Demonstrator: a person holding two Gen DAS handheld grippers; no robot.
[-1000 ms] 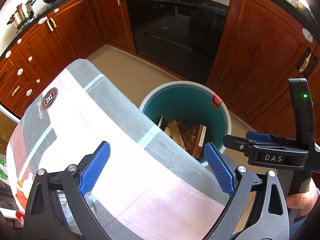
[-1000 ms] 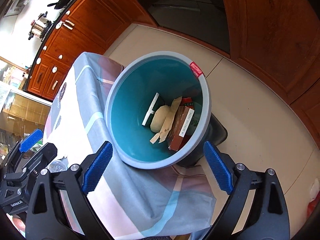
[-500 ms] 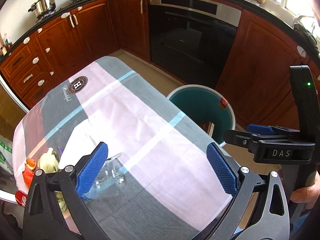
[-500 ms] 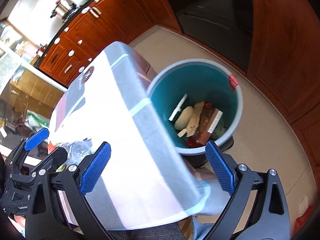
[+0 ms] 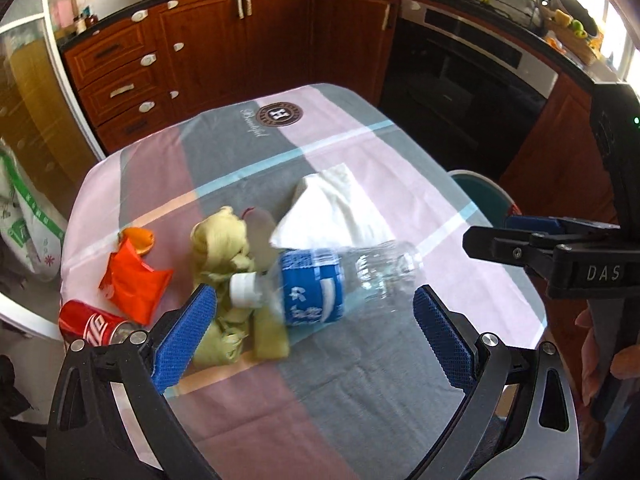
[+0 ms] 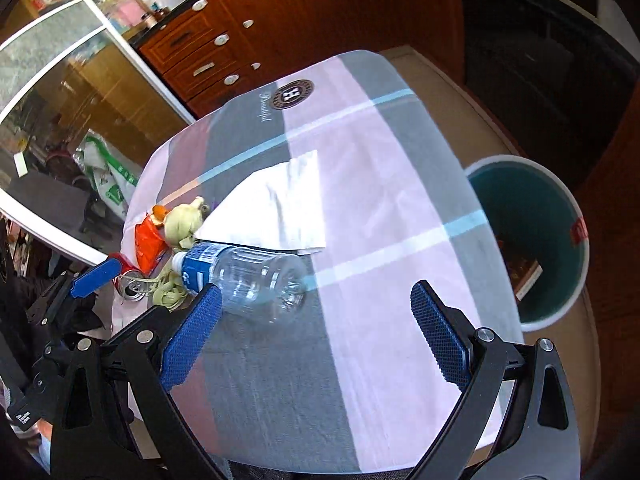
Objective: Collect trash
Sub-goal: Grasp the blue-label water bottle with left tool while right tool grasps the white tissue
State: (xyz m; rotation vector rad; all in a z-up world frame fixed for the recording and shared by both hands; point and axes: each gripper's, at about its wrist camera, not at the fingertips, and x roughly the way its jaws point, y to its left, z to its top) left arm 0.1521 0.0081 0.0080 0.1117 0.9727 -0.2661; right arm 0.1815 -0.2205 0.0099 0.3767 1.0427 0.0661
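An empty clear plastic bottle (image 5: 328, 280) with a blue label lies on its side on the table, also in the right wrist view (image 6: 244, 276). Beside it lie a white tissue (image 5: 332, 212), a yellow-green crumpled rag (image 5: 228, 264), an orange wrapper (image 5: 132, 280) and a red cola can (image 5: 92, 326). My left gripper (image 5: 312, 336) is open and empty, just in front of the bottle. My right gripper (image 6: 316, 336) is open and empty over the table's near part. The teal trash bin (image 6: 536, 236) stands on the floor to the table's right.
The table wears a pink and grey striped cloth (image 5: 248, 148). Wooden cabinets (image 5: 224, 48) and a black oven (image 5: 460, 80) line the far wall. A green and white bag (image 5: 28, 220) lies on the floor at the left. The bin holds a book and scraps.
Both grippers swung left, away from the bin and back over the table. The bottle, rag, wrapper and can have come into view in front of the left gripper.
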